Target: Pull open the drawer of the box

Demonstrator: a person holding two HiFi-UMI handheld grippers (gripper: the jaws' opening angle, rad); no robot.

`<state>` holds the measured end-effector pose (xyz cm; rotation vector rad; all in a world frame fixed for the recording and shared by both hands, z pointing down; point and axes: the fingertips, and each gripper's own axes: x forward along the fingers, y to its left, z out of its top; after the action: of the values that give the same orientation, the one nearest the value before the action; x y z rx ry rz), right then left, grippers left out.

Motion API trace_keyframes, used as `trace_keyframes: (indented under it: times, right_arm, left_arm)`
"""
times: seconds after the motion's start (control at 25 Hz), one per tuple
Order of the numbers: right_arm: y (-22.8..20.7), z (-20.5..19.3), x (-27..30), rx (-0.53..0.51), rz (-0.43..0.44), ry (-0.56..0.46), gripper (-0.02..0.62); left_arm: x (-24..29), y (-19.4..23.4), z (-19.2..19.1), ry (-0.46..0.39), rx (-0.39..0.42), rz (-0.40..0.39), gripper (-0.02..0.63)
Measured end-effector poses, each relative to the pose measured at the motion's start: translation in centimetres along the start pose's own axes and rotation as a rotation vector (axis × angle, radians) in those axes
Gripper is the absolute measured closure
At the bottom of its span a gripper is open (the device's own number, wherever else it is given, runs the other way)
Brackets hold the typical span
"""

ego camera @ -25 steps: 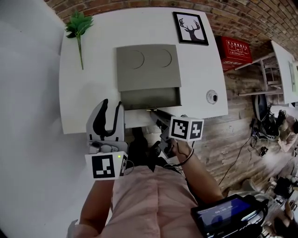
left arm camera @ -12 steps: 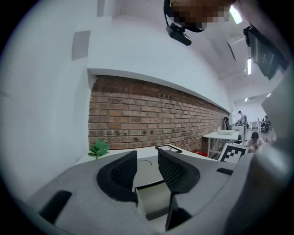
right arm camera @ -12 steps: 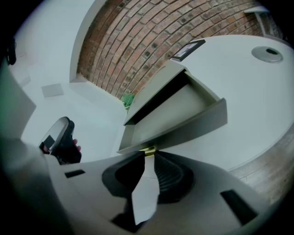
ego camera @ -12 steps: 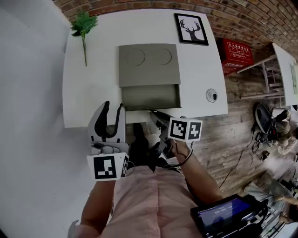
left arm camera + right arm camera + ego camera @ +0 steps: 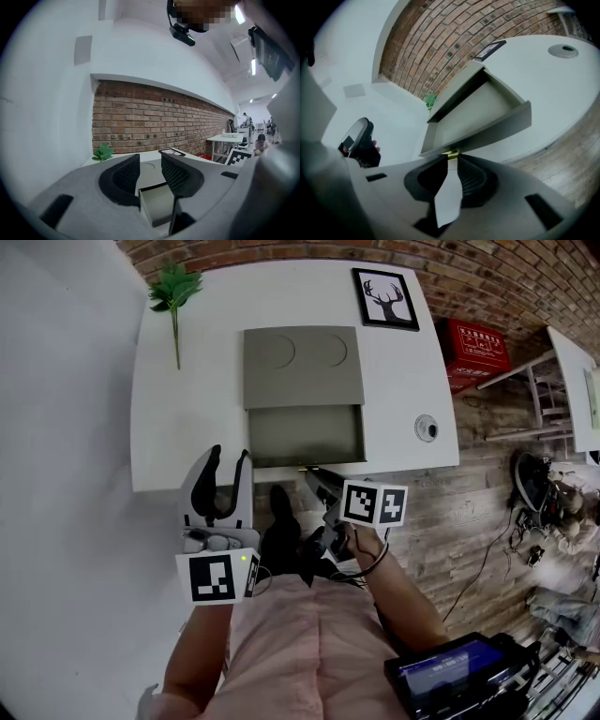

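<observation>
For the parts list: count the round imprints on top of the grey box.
2. They lie side by side on the box top: the left imprint and the right imprint. The whole top shows, so none is hidden.

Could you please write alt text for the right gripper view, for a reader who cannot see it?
The right gripper pinches the small brass handle of a grey drawer, pulled open and empty, on a white table.

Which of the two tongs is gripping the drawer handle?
The right tongs, pinched on the yellowish handle at the drawer front; the left tongs hang open, empty.
</observation>
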<state>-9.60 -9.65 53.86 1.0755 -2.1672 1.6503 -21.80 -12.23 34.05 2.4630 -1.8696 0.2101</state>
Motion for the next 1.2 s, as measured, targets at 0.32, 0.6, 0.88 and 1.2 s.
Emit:
trace_keyframes:
  times: [0.32,0.6,0.88,1.2]
  right_arm:
    - [0.2,-1.1,-0.4,0.001,-0.004,-0.006,0.526]
    - [0.5,-2.3,-1.0,0.000,-0.002,-0.009,0.526]
    - [0.5,-3.2,-1.4,0.005,0.001,-0.015,0.526]
    - [0.3,-3.5,-1.7,0.006,-0.001,-0.022,0.526]
  left_arm:
    - [-1.4,0.2,0.2,-0.009,0.007,0.005,0.456]
    - [-2.9,0.1,0.4,-0.015,0.012,0.007,0.456]
    - [-3.8,-0.4,0.4,-0.020,0.018,0.002,0.456]
    - [-4.4,-0.7,0.5,-0.023,0.024,0.001,0.456]
